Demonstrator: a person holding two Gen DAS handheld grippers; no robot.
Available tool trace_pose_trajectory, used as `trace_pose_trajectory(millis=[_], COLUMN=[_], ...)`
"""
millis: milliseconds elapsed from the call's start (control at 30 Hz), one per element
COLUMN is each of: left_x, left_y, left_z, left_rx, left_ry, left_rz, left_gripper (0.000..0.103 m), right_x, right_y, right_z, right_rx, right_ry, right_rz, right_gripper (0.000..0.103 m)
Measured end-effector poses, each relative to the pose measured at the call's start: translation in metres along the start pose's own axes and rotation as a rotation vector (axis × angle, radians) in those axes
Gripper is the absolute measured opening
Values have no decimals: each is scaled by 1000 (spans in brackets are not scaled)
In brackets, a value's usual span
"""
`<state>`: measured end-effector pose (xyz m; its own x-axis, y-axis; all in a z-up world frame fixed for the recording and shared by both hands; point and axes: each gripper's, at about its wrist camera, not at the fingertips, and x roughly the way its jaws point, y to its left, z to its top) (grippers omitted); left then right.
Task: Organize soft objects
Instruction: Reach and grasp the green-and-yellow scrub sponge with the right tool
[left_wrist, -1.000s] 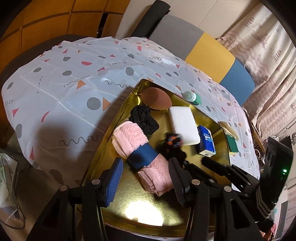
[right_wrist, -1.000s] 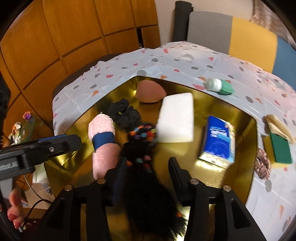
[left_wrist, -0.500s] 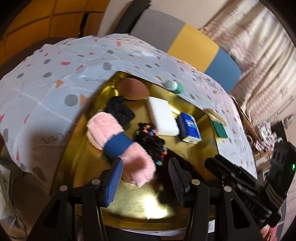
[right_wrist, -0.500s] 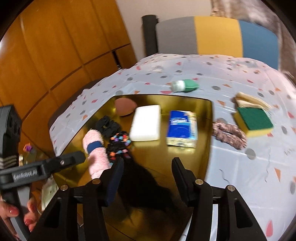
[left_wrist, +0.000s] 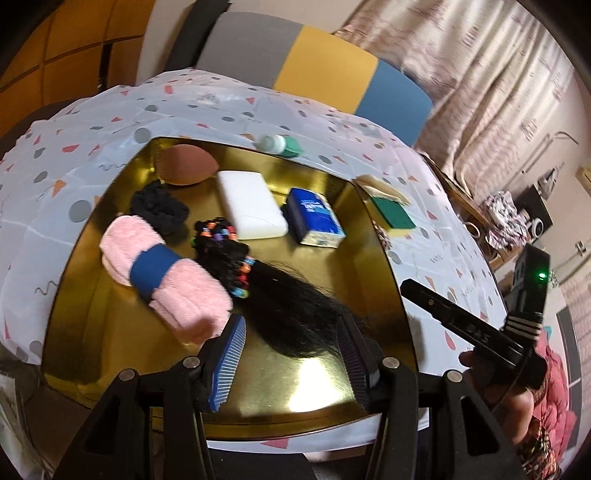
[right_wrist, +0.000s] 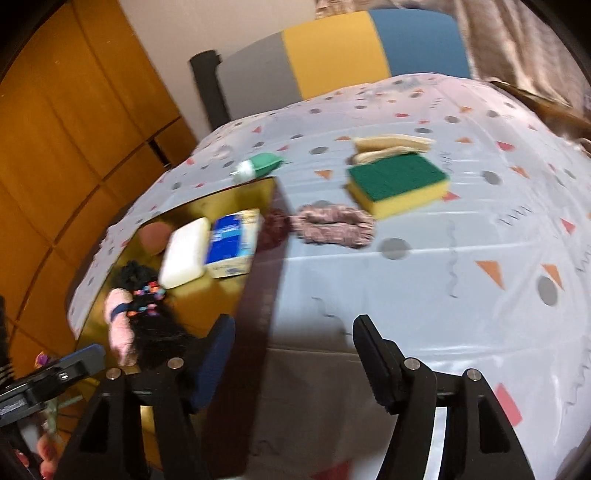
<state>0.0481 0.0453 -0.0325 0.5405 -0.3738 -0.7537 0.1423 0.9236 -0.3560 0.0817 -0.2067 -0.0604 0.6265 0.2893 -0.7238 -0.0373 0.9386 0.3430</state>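
Observation:
A gold tray (left_wrist: 92, 306) holds a pink towel roll with a blue band (left_wrist: 162, 273), a black hair piece with coloured beads (left_wrist: 258, 288), a black scrunchie (left_wrist: 159, 206), a brown sponge (left_wrist: 184, 164), a white pad (left_wrist: 251, 210) and a blue tissue pack (left_wrist: 316, 221). My left gripper (left_wrist: 291, 350) hangs open over the hair piece's loose end, pads clear of it. My right gripper (right_wrist: 295, 354) is over the tablecloth just right of the tray's edge (right_wrist: 266, 280), jaws opening, nothing between them. A pink scrunchie (right_wrist: 332, 225) lies ahead of it.
A green-and-yellow sponge (right_wrist: 399, 184), a beige cloth (right_wrist: 391, 146) and a green-capped bottle (right_wrist: 258, 166) lie on the patterned tablecloth (right_wrist: 461, 295) beyond the tray. A grey, yellow and blue chair back (left_wrist: 314, 62) stands behind the table. A hand holds the other gripper at the right edge.
My right gripper left the black hair piece lying on the tray, swung right over the tablecloth and spread its jaws. My left gripper shifted right, from over the pink towel to over the hair's end.

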Motion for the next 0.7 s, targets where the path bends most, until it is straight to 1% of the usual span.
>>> trace_pose_trajectory(millis=[33, 100, 167, 267, 333, 433, 467, 567, 633, 700], left_x=[0, 1, 1, 3, 4, 5, 5, 3, 1, 0], left_y=[-2, -7, -10, -15, -16, -19, -20, -19, -17, -13], left_z=[-1, -3, -4, -7, -8, -10, -10, -9, -8, -7], left_rx=[7, 22, 36, 42, 42, 42, 42, 44, 39, 26], left_ry=[2, 1, -3, -1, 4, 1, -2, -13, -19, -24], left_rz=[-4, -12, -10, -21, -26, -25, -24, -13, -12, -10], left_gripper=[52, 52, 52, 52, 52, 52, 52, 52, 52, 52], right_x=[0, -3, -3, 5, 13, 24, 28, 42, 52, 63], right_y=[-5, -20, -33, -47, -57, -70, -73, -73, -72, -71], right_z=[-1, -2, -1, 8, 18, 42, 51, 80, 98, 115], right_rx=[7, 55, 93, 92, 119, 182, 193, 221, 240, 250], right_ry=[-1, -20, -23, -12, -3, -6, -12, -20, -19, -17], right_rz=[-12, 8, -9, -101, -158, -202, -221, -271, -274, -291], right_gripper=[67, 67, 67, 67, 67, 67, 68, 77, 80, 87])
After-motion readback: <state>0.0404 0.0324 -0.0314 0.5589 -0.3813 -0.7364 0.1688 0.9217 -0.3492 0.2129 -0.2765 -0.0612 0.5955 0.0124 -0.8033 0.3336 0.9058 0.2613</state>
